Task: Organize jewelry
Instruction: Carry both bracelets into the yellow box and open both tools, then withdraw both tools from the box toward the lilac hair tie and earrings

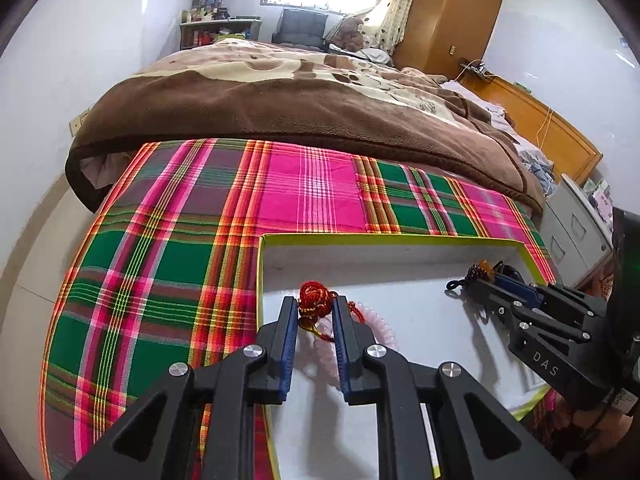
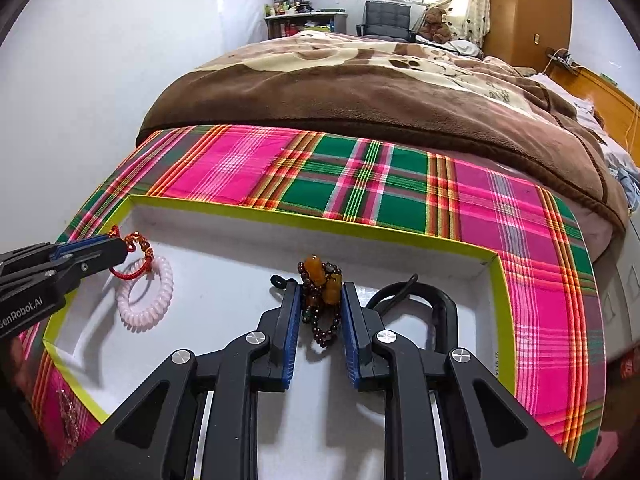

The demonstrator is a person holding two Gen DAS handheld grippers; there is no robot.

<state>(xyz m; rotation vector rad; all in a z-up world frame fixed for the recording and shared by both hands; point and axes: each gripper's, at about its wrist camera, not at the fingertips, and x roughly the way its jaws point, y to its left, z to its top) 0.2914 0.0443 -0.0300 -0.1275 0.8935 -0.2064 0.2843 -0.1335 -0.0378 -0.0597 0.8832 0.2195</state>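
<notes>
A shallow white box with a yellow-green rim (image 1: 360, 239) (image 2: 280, 216) lies on a plaid cloth. My left gripper (image 1: 316, 304) (image 2: 120, 250) is shut on a red knotted cord bracelet (image 1: 314, 298) (image 2: 136, 242) over the box's left part. A pale pink coil bracelet (image 1: 380, 326) (image 2: 148, 296) lies under it on the box floor. My right gripper (image 2: 320, 292) (image 1: 474, 280) is shut on a dark bead bracelet with amber stones (image 2: 320, 280) (image 1: 478, 270) near the box's right side.
A black curved band (image 2: 436, 304) lies in the box just right of my right gripper. The plaid cloth (image 1: 168, 264) (image 2: 360, 184) covers the bed's near end. A brown blanket (image 1: 280, 96) lies behind it. A grey cabinet (image 1: 576, 232) stands at the right.
</notes>
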